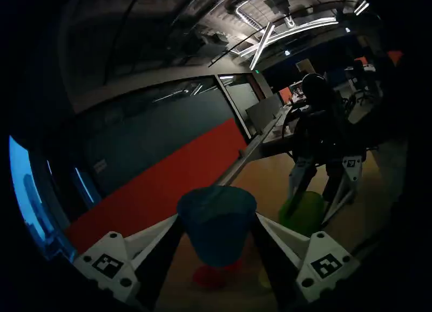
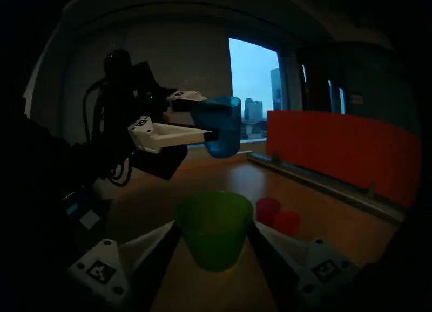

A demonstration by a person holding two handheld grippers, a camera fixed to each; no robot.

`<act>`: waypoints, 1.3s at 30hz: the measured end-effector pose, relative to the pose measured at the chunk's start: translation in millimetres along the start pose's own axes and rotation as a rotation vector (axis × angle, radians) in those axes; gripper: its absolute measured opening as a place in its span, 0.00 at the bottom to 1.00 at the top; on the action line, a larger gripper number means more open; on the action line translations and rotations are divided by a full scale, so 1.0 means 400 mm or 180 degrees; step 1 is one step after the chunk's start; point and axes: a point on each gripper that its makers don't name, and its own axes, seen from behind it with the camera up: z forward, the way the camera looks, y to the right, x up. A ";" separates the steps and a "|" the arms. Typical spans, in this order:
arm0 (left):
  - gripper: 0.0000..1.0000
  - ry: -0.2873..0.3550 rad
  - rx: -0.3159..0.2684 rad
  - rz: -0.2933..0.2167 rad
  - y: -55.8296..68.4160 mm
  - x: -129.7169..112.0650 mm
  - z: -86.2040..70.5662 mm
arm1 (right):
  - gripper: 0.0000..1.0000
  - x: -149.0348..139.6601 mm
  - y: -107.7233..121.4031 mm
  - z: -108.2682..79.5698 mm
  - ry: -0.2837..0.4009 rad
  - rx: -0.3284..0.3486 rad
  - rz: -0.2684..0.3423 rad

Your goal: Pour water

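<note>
Firmly, the left gripper (image 1: 216, 219) clamped a blue cup (image 1: 217, 239) raised above the wooden table (image 2: 324, 220), while the right gripper (image 2: 214, 225) clasped a green cup (image 2: 214, 246) near two red cups (image 2: 286, 221)

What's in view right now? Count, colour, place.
blue cup: 1, blue, raised above the table
green cup: 1, green, low over the table
red cups: 2, red, side by side on the table beyond the green cup
table: 1, brown wood, under the cups
panel: 1, red, along the table's edge
window: 1, blue daylight, behind the blue cup
ceiling lights: several, white, overhead
left gripper: 1, white fingers, shut on blue cup
right gripper: 1, white fingers, shut on green cup
</note>
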 end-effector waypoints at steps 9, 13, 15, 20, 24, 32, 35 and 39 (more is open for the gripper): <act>0.84 0.0042 0.0011 0.0184 0.006 0.030 0.012 | 0.99 0.003 -0.011 0.016 0.0003 0.0051 -0.0001; 0.84 0.0041 0.0033 0.0274 -0.001 0.034 0.014 | 0.99 0.004 -0.014 0.018 0.0001 0.0064 -0.0004; 0.84 0.0045 0.0042 0.0315 -0.004 0.038 0.014 | 0.99 0.003 -0.016 0.019 0.0001 0.0069 -0.0002; 0.84 0.0077 0.0049 0.0397 -0.007 0.051 0.013 | 0.99 0.002 -0.019 0.025 0.0005 0.0082 0.0009; 0.84 0.0085 0.0059 0.0471 -0.006 0.057 0.011 | 0.99 0.002 -0.023 0.031 0.0006 0.0093 0.0007; 0.84 0.0097 0.0081 0.0605 -0.005 0.064 0.008 | 0.99 0.004 -0.027 0.038 0.0019 0.0112 0.0005; 0.84 0.0104 0.0087 0.0663 -0.006 0.065 0.007 | 0.99 0.006 -0.027 0.040 0.0016 0.0117 0.0005; 0.84 0.0118 0.0096 0.0769 -0.007 0.070 0.008 | 0.99 0.007 -0.027 0.044 0.0017 0.0116 0.0004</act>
